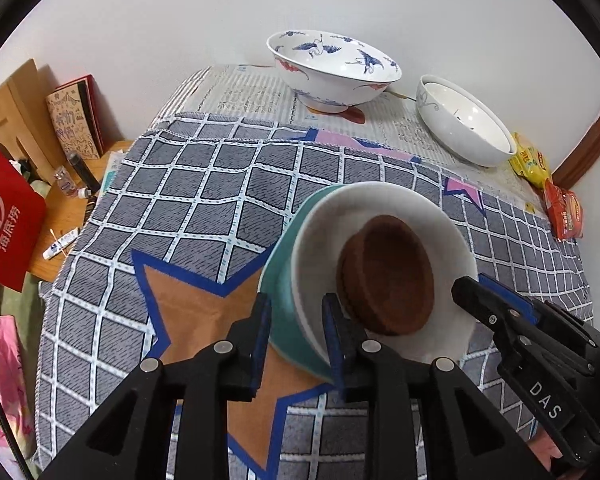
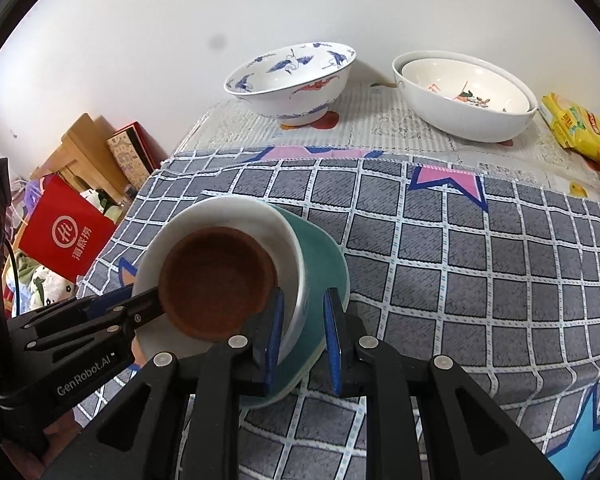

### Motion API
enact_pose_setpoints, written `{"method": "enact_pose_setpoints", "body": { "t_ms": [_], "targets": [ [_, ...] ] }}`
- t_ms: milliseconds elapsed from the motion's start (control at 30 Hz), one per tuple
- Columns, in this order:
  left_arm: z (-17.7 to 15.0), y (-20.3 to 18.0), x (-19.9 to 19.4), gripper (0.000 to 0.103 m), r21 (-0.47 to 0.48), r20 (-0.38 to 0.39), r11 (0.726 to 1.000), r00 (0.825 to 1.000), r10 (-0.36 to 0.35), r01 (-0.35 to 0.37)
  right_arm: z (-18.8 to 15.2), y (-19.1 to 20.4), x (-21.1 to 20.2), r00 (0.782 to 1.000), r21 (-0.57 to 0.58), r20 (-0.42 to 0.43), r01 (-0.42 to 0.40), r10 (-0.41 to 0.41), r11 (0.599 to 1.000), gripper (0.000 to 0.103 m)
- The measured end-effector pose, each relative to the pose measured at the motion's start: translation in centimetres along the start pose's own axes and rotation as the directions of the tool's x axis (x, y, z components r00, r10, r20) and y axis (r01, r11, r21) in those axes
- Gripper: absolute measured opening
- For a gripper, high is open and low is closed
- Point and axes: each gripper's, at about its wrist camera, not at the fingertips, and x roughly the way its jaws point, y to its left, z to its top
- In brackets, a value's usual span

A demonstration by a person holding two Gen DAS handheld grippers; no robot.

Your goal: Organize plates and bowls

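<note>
A stack sits on the checked cloth: a teal plate (image 1: 282, 276) (image 2: 324, 264), a white bowl (image 1: 384, 204) (image 2: 228, 216) and a small brown dish (image 1: 388, 276) (image 2: 216, 280) inside it. My left gripper (image 1: 296, 320) straddles the stack's left rim, one finger outside the teal plate, one inside the white bowl. My right gripper (image 2: 302, 320) straddles the opposite rim the same way. Each gripper shows in the other's view, my right one (image 1: 484, 300) and my left one (image 2: 140, 312). Both close on the rim.
A blue-crane bowl (image 1: 332, 68) (image 2: 292, 80) and nested white bowls (image 1: 464, 120) (image 2: 464, 96) stand at the back on newspaper. Snack packets (image 1: 540, 168) (image 2: 576, 124) lie at the right edge. A red bag (image 1: 4, 216) (image 2: 66, 232) and clutter sit left of the table.
</note>
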Motion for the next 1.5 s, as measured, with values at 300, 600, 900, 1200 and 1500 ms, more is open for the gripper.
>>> {"method": "enact_pose_setpoints", "body": {
  "t_ms": [300,600,900,1200,1500],
  "targets": [
    [-2.1,-2.2,-3.8,0.031,0.027,0.052,1.000,0.999,-0.002,0.000,-1.5,-0.3,-4.0,0.999,-0.022,0.048,0.015,-0.013,1.000,0.020],
    [-5.0,-6.8,-8.3,0.048,0.107,0.145,0.994,0.989,-0.038,0.023,-4.8,-3.6,-10.7,0.981,0.011,0.115,0.157,-0.157,0.988,0.033],
    [-8.1,-11.3,-13.2,0.067,0.165,0.240,0.985,0.967,-0.092,0.052,-8.4,-8.3,-18.1,0.944,0.097,0.158,0.278,-0.291,0.956,0.051],
    [-11.2,-13.9,-16.8,0.075,0.202,0.287,0.978,0.953,-0.101,0.043,-12.2,-10.3,-23.1,0.923,0.166,0.214,0.288,-0.319,0.943,0.079],
    [-13.1,-15.1,-18.2,0.088,0.221,0.302,0.974,0.948,-0.104,0.037,-14.3,-10.5,-25.9,0.901,0.190,0.249,0.314,-0.355,0.930,0.091]
  ]
}}
